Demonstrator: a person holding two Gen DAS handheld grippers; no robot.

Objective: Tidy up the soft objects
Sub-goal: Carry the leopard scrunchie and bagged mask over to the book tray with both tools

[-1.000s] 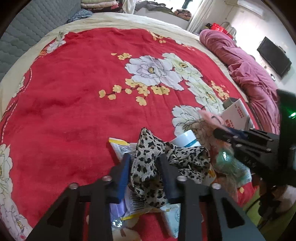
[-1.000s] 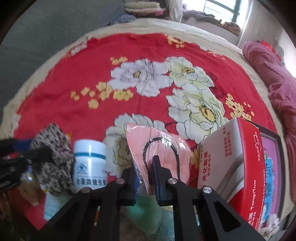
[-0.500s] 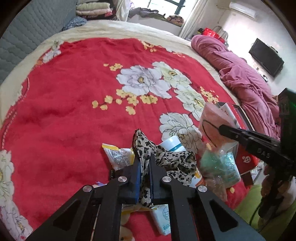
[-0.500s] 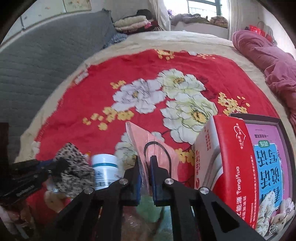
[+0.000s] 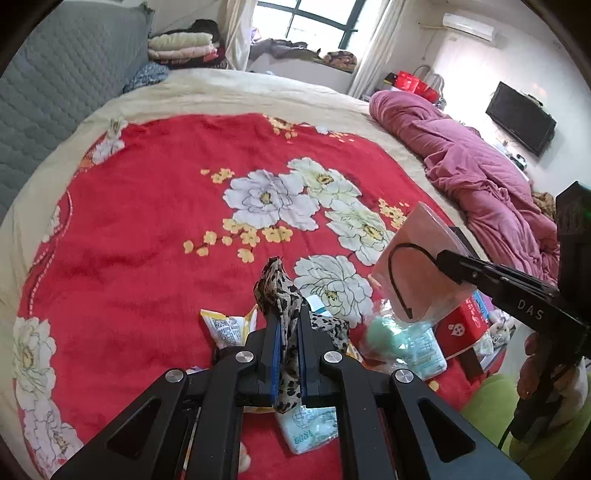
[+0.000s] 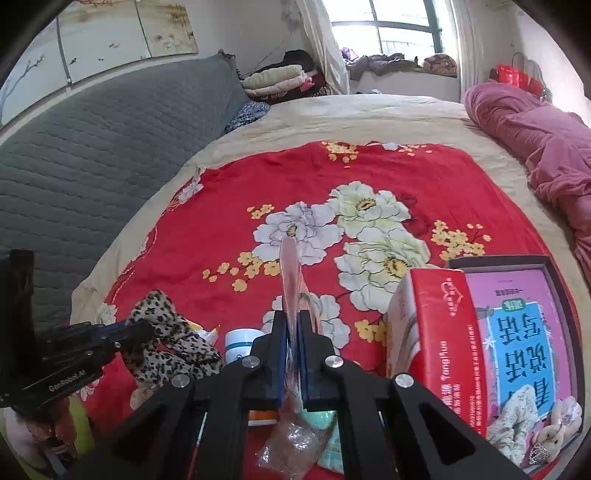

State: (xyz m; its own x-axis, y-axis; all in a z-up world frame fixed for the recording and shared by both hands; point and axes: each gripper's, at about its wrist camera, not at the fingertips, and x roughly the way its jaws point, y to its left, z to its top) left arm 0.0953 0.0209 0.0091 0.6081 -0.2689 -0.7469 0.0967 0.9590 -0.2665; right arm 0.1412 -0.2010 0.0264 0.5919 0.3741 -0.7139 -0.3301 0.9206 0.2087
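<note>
A wide bed carries a red blanket (image 5: 140,236) with big white and yellow flowers, and a beige border goes around it. At the head side stands a grey quilted headboard (image 6: 92,147). On the far right edge of the bed lies a crumpled pink quilt (image 5: 476,181). Behind the bed, near the window (image 6: 402,26), folded clothes (image 6: 277,79) are stacked in a pile. A black television (image 5: 521,118) hangs on the right wall, and a white air conditioner (image 5: 467,26) is mounted above it. On the near part of the blanket stands a red carton (image 6: 439,332), and just beside it lies a flat purple box (image 6: 524,332) with blue print. A white jar (image 6: 242,345) stands near the carton.
</note>
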